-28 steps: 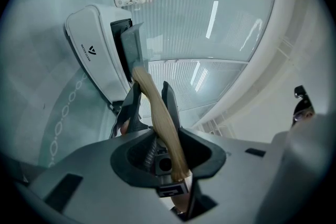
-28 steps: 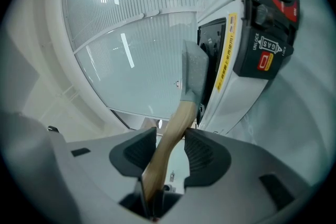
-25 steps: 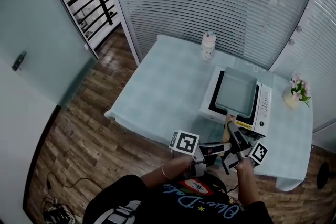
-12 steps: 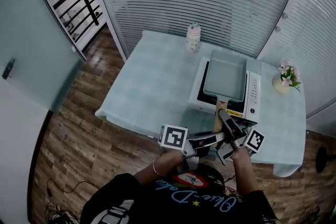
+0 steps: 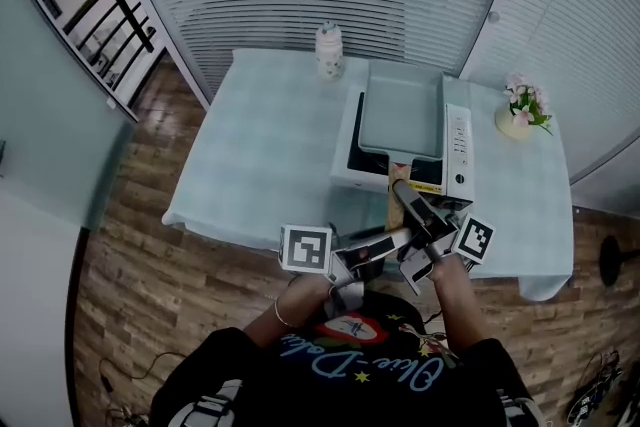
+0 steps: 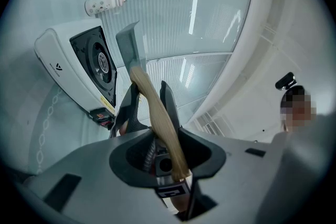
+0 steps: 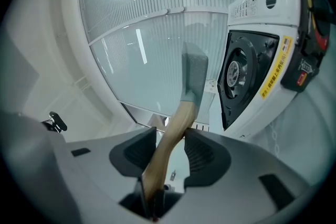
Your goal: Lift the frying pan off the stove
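A pale green rectangular frying pan (image 5: 400, 107) with a wooden handle (image 5: 392, 207) hangs just above the white induction stove (image 5: 455, 150) on the table. Both grippers are shut on that handle. My left gripper (image 5: 398, 235) grips it from the left, near its end. My right gripper (image 5: 402, 190) grips it nearer the pan. In the left gripper view the handle (image 6: 149, 107) runs between the left gripper's (image 6: 149, 89) jaws to the pan (image 6: 127, 44), with a gap to the stove (image 6: 58, 57). In the right gripper view my right gripper (image 7: 169, 136) clamps the handle (image 7: 176, 120) below the pan (image 7: 194, 73), apart from the stove (image 7: 262, 44).
The table (image 5: 260, 145) has a light blue cloth. A white spotted bottle (image 5: 328, 50) stands at its far edge, and a vase of pink flowers (image 5: 520, 110) right of the stove. White blinds lie behind the table, wooden floor to the left and front.
Both grippers have risen with the handle still clamped, and the pan has come up off the stove top. The head view has swung, so the table sits further left.
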Tool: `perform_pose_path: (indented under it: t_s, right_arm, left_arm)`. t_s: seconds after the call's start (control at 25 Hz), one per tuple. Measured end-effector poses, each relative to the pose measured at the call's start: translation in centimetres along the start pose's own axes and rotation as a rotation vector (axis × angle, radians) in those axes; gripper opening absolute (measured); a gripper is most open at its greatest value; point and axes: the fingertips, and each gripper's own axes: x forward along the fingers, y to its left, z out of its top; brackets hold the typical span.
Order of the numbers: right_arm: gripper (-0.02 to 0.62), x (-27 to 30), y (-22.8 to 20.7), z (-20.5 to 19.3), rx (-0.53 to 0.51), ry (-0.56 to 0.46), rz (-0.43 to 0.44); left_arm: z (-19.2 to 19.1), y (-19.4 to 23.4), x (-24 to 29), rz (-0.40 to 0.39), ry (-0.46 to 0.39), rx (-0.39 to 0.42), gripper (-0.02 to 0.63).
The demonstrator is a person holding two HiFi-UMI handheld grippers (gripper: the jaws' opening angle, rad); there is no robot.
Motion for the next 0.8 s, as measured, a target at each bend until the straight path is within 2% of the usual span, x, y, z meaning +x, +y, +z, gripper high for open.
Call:
perform_pose_path:
  t_s: [0.24,0.8]
  right_arm:
    - [0.155,0.1,1.0,0.2,-0.022,-0.001,0.017]
    - [0.155,0.0,4.1,0.3,-0.088,-0.01,0.061]
  left_arm:
    - [0.1,-0.5,0.0,0.009,0.004,0.027,0.123]
    - [-0.3,-3.2,0.5,-0.066,0.03,0.103,0.123]
